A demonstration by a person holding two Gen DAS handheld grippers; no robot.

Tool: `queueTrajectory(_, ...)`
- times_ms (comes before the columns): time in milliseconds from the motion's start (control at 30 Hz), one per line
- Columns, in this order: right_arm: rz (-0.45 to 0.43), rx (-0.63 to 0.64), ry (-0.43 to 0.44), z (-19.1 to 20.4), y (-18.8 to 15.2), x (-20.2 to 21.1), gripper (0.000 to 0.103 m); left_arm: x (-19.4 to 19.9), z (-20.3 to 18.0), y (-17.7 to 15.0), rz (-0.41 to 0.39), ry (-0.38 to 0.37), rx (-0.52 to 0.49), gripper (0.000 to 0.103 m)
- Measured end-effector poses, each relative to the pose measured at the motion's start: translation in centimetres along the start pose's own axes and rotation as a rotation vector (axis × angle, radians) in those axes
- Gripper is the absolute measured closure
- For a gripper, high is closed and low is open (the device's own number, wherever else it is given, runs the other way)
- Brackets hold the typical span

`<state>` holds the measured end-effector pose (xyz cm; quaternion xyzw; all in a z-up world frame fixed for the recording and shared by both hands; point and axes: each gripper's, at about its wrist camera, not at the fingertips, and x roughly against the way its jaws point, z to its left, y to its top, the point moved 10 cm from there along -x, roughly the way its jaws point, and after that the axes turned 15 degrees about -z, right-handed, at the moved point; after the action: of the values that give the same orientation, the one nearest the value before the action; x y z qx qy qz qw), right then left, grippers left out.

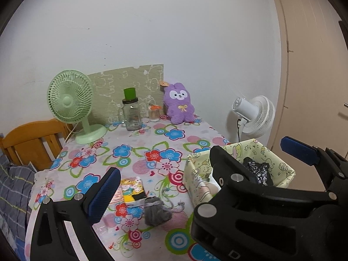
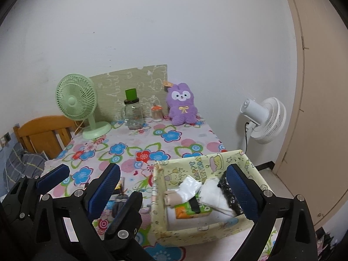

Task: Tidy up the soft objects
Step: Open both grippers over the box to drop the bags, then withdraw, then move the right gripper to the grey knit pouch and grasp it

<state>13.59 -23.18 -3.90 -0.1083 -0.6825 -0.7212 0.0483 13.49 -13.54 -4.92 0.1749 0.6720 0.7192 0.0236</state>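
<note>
Floral tablecloth (image 1: 174,134) seen over a table set against a white wall, w/ wooden headboard (image 1: 32,139) at far left. At rear of table: green desk fan (image 1: 71,104), glass jar w/ green lid (image 1: 130,111), small jar w/ orange top (image 1: 154,113), purple plush bunny (image 1: 179,103) sat upright against the wall. White fan (image 1: 254,114) noted off the table's right edge, near the door.

Yellow fabric bin (image 2: 202,232) placed at front right of table. Inside it (right wrist view): white cloth (image 2: 214,196), clear plastic bag (image 2: 189,186), beige roll (image 2: 173,198), green/orange pack (image 2: 191,209), black shiny bundle (image 2: 230,193) at the right wall.

Grey drawstring pouch (image 1: 155,212) lies on the cloth just left of the bin, touching a yellow cartoon-print pack (image 1: 131,190) behind it.

Left gripper (image 1: 200,171): jaws wide apart, nothing held; left finger above the table near the pack, right finger past the bin's far side. Right gripper (image 2: 174,187): also spread wide, empty, fingers straddling the bin's left wall. In left view the right gripper's black frame overlaps the bin
</note>
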Motion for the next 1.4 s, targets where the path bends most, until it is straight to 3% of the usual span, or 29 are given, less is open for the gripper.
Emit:
queueTrajectory(600, -0.005, 0.021, 0.06, 4.7, -0.9, 0.9, 0.003, 2.0, 4.2, -1.4, -0.006, 0.059, 0.014, 0.0)
queueTrajectory(1400, 0.051, 0.015, 0.147, 9.5, -6.1, -0.8, 0.004, 1.9, 8.7, -6.6, 0.053, 0.135, 0.048, 0.0)
